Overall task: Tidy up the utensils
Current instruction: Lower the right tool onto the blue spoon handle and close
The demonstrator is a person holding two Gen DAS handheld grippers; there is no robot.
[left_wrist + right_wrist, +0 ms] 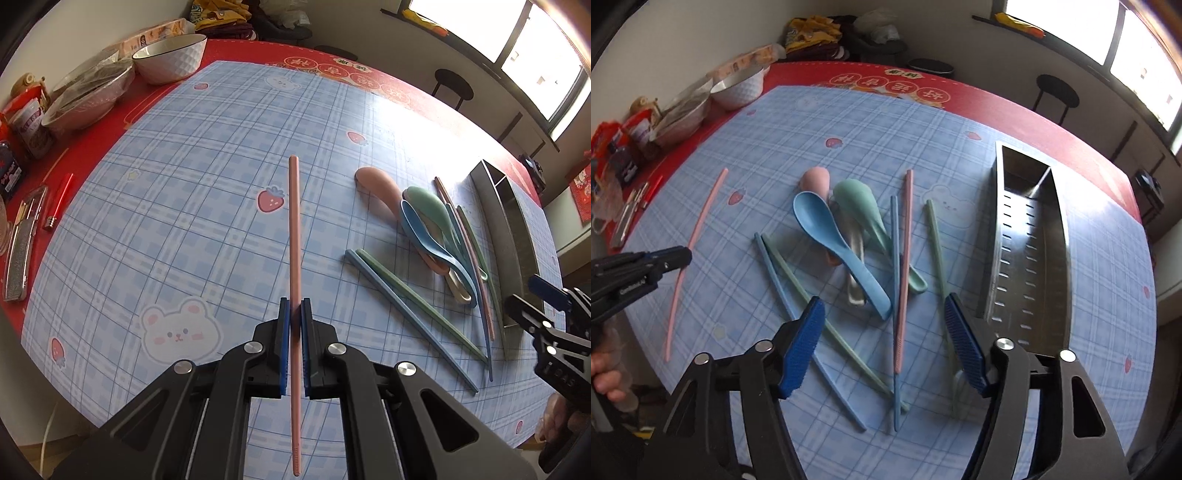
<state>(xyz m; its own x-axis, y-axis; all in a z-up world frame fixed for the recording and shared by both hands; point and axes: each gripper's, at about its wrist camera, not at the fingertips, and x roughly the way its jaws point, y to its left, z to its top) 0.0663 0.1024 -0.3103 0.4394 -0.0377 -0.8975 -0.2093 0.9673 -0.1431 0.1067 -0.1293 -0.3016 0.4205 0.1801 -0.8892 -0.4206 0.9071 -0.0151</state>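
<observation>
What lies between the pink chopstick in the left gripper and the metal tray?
In the right wrist view, the pile of spoons and loose chopsticks lies between the pink chopstick, clamped in the left gripper, and the metal tray.

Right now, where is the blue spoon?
In the right wrist view the blue spoon lies bowl-up mid-mat in the utensil pile, between the pink spoon and the green spoon.

– How does my left hand-held gripper stand?
– Its blue pads are pinched shut on the pink chopstick, which runs straight out ahead between them.
– And my right hand-held gripper?
– Jaws spread wide, nothing between the pads, held low over the surface. My bare fingers show behind the left one
</observation>
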